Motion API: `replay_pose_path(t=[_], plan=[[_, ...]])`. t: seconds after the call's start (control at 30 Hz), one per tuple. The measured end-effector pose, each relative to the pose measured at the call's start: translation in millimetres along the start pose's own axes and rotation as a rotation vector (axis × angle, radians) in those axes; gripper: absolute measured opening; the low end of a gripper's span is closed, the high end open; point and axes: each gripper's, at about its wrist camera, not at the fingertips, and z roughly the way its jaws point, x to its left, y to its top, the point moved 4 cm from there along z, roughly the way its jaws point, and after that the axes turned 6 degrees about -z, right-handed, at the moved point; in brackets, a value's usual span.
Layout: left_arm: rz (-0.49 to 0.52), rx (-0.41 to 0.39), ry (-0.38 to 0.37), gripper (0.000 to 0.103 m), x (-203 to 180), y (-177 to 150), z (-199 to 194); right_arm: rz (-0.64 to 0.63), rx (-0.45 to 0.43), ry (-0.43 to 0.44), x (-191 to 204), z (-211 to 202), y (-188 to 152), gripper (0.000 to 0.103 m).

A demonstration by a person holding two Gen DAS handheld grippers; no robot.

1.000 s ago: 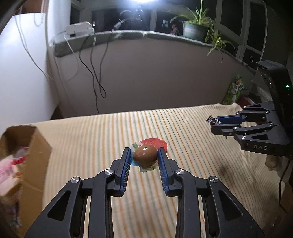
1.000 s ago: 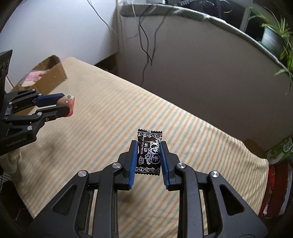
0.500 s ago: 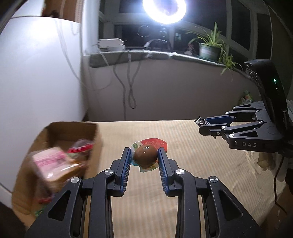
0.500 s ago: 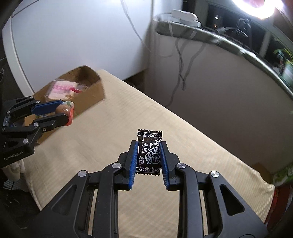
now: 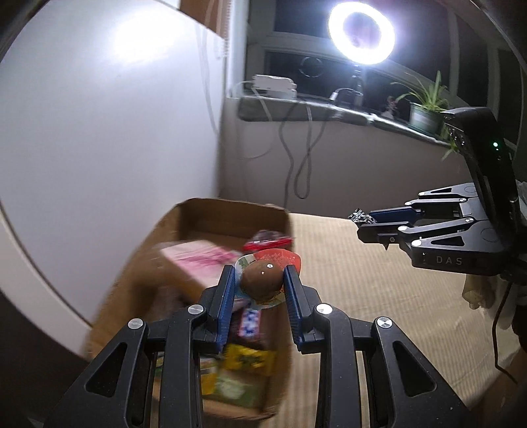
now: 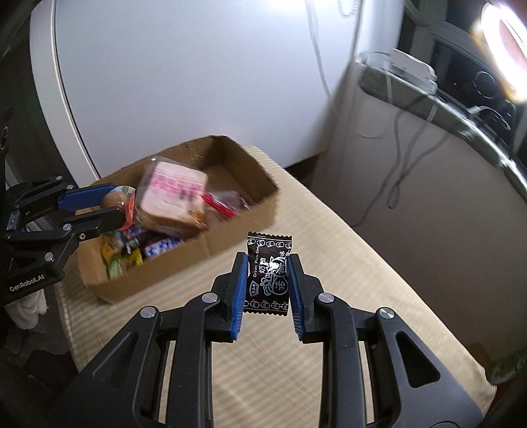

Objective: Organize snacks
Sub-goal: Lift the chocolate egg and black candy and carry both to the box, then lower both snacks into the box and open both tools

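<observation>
My left gripper (image 5: pixel 260 280) is shut on a brown egg-shaped snack in a clear pack with a red lid (image 5: pixel 262 283), held above the near end of a cardboard box (image 5: pixel 230 214). From the right wrist view the same left gripper (image 6: pixel 123 209) hangs over the box (image 6: pixel 260 194) with the egg snack (image 6: pixel 113 199). My right gripper (image 6: pixel 266 275) is shut on a black plum candy wrapper (image 6: pixel 268 273), held over the striped cloth to the right of the box. The right gripper (image 5: pixel 359 224) appears at the right edge of the left wrist view.
The box holds a pink-labelled bread pack (image 6: pixel 174 194), a red-edged pack (image 6: pixel 219 205), blue-white bars (image 6: pixel 161 247) and green-yellow packets (image 6: pixel 122 260). A white wall (image 5: pixel 98 131) stands behind the box. A ledge (image 5: pixel 329 110) carries cables, a ring lamp (image 5: pixel 361 31) and a plant (image 5: pixel 425 108).
Both grippers have swung left across the striped cloth toward the cardboard box. The left one now hangs over the box. Each keeps its snack.
</observation>
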Motion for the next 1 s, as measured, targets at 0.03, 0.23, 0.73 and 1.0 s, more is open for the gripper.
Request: replay_pose_path(t=[0.03, 0.23, 0.73, 1.0], plan=[[-0.005, -0.001, 0.006, 0.028, 4.4, 0.1, -0.5, -0.008, 0.001, 0.003, 4.8, 3.9, 4.8, 0.025], [-0.036, 0.006, 0.042, 0.028, 28.2, -3.4, 0.0, -0.055, 0.002, 0.029, 28.7, 27.0, 31.5, 0.025], [-0.060, 0.012, 0.071, 0.028, 47.8, -5.0, -0.2, -0.103, 0.023, 0.082, 55.3, 69.5, 64.7, 0.025], [-0.062, 0.011, 0.073, 0.029, 49.7, -4.5, -0.7, -0.106, 0.034, 0.089, 56.8, 75.8, 67.0, 0.025]])
